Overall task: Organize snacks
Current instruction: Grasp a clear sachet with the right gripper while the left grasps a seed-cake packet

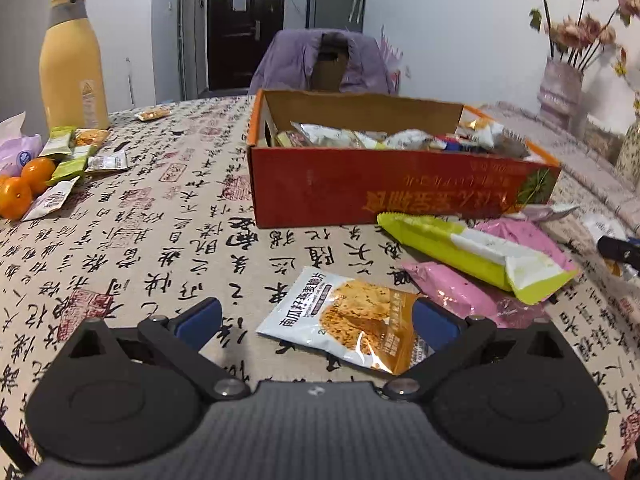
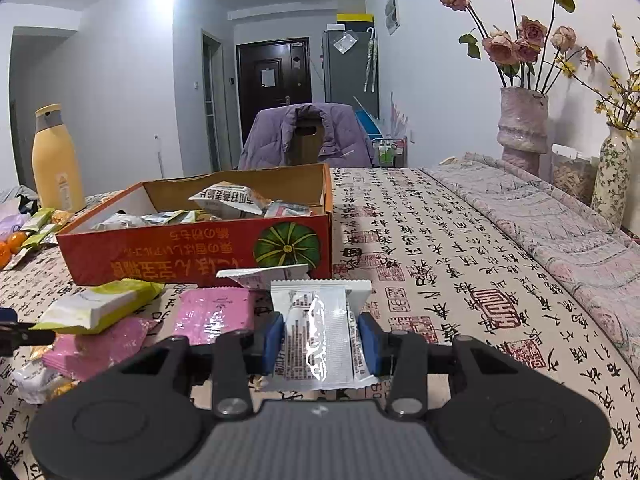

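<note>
Between the blue pads of the right tool [image 2: 323, 344] sits a white snack packet [image 2: 320, 336], clamped at its sides, its long axis running straight ahead of the tool toward the orange cardboard box [image 2: 192, 248]. That box lies ahead and a little to the tool's left, open at the top and already partly filled with wrappers — so the likely next move is a carry forward and leftward over the near wall, then a release. The right hand is the one already loaded.

Ahead of the left tool [image 1: 316, 320], whose fingers stand wide apart and hold nothing, an orange-and-white oat crisp packet [image 1: 344, 320] lies flat on the desk [image 1: 160, 240], just beside the right-hand pad and slanting across the gap. Further ahead and to that tool's right lie a yellow-green packet [image 1: 472, 256] and pink packets [image 1: 460, 292] in a loose heap against the box front.

A calligraphy-print cloth covers the desk. Off to the left stand a yellow bottle [image 1: 72, 64], some tangerines [image 1: 24, 188] and small wrappers; a chair draped in a purple jacket [image 2: 308, 136] and vases of dried roses [image 2: 524, 128] lie beyond.
</note>
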Motion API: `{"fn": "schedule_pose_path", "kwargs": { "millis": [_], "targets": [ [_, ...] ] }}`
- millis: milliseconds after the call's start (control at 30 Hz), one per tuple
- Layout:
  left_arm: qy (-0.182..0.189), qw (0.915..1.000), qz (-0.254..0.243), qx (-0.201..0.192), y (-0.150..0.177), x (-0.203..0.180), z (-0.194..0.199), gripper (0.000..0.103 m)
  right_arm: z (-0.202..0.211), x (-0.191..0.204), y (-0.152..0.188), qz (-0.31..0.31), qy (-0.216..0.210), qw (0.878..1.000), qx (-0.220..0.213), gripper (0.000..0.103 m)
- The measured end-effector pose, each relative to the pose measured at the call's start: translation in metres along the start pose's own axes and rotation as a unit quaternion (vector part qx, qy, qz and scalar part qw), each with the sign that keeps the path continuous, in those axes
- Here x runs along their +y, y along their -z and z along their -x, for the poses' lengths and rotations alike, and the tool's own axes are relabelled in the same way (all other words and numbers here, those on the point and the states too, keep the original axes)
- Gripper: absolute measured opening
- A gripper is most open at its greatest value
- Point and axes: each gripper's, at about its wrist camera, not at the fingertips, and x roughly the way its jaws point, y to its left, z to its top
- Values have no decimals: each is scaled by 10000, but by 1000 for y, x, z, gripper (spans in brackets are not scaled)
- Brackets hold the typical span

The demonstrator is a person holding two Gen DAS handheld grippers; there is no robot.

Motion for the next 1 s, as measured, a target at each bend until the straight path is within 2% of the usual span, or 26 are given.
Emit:
{"fn": "schedule_pose_path", "kwargs": {
  "millis": [300, 633, 733, 1000],
  "targets": [
    [140, 9994, -9, 301, -7, -5, -21, 103, 0, 2, 2, -44, -30, 10000, 8, 40],
    [-8, 9997, 9, 239, -6, -5, -22, 102, 0, 4, 4, -46, -67, 10000, 12, 41],
    [-165, 9997, -4, 174, -4, -5, -20, 91, 0, 4, 5, -62, -81, 9999, 30, 41],
    [-180, 9998, -43, 38, 0, -4, -13, 74, 3, 4, 6, -79, -98, 9999, 15, 41]
  ]
}}
